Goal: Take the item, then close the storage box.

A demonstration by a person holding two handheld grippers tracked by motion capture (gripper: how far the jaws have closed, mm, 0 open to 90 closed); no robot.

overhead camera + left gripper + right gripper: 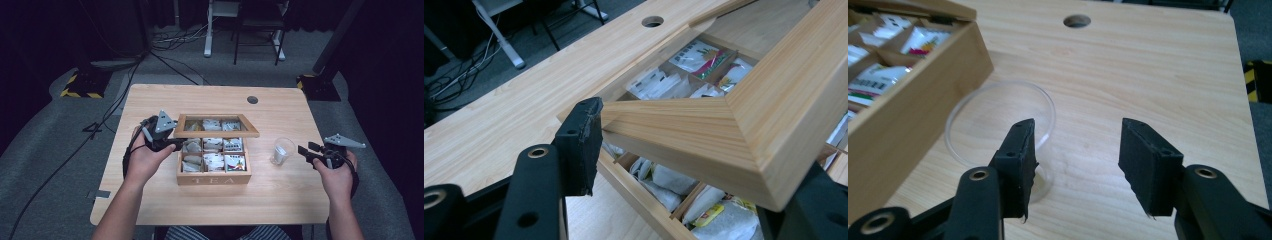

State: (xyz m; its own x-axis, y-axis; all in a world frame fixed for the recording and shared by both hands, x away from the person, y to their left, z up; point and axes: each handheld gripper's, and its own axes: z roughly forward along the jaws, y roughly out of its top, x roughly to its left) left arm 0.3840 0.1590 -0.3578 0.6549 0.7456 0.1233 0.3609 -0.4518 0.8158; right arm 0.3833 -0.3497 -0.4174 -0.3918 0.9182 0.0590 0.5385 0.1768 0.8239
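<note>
left gripper (176, 143) clamps raised glass-paned lid (216, 125) of wooden tea box (214, 177); right gripper (303, 153) gapes empty.

Tea bag (235, 161) labels too small to read, lid (744, 125) cropped right

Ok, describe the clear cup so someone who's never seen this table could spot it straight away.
Start at the wooden tea box in the middle of the table and look just to its right. The clear plastic cup stands upright there, between the box and the right gripper. It is the one see-through thing on the table.
</note>
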